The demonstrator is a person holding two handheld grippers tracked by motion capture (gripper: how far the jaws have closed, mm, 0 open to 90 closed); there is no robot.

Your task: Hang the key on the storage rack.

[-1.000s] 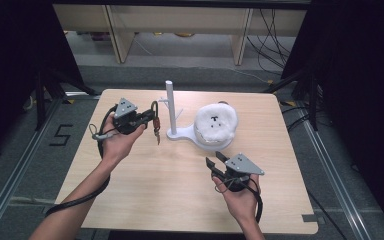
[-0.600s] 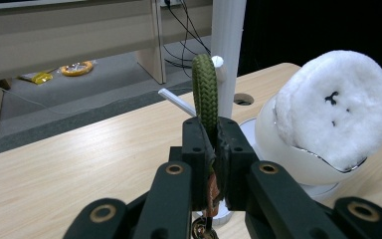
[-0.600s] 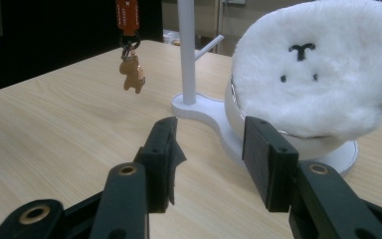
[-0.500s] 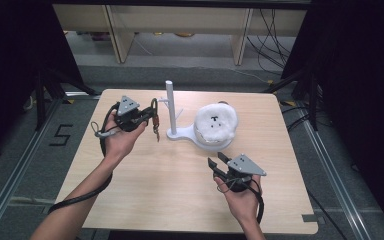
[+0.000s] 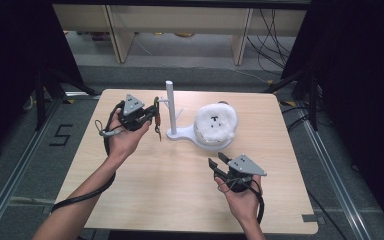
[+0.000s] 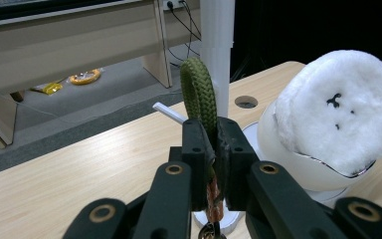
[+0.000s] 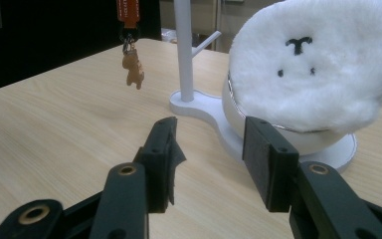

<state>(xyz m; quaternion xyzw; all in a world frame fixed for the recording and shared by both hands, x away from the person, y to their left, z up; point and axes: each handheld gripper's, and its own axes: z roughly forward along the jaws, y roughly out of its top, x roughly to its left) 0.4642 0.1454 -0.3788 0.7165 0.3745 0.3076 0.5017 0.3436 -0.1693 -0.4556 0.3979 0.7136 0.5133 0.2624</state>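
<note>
My left gripper (image 5: pixel 154 113) (image 6: pixel 213 144) is shut on a keychain, just left of the white stand's post (image 5: pixel 170 107) (image 6: pixel 217 50). The keychain's green braided loop (image 6: pixel 199 89) rises above the jaws, and its orange tag and brown charm (image 7: pixel 133 69) hang below them (image 5: pixel 157 131). A short peg (image 6: pixel 169 112) juts from the post, close behind the loop. A white fluffy ball with a stitched face (image 5: pixel 215 122) (image 6: pixel 338 104) (image 7: pixel 318 64) rests in a white bowl on the stand's base. My right gripper (image 5: pixel 217 162) (image 7: pixel 214 144) is open near the ball, holding nothing.
The light wooden table (image 5: pixel 155 190) has a round hole (image 6: pixel 245 102) near its far edge. Wooden shelving (image 5: pixel 180 20) and cables lie on the floor beyond it. Dark curtains and metal frames flank both sides.
The left hand has shifted slightly toward the post with the keychain still gripped. The right hand has stayed in place.
</note>
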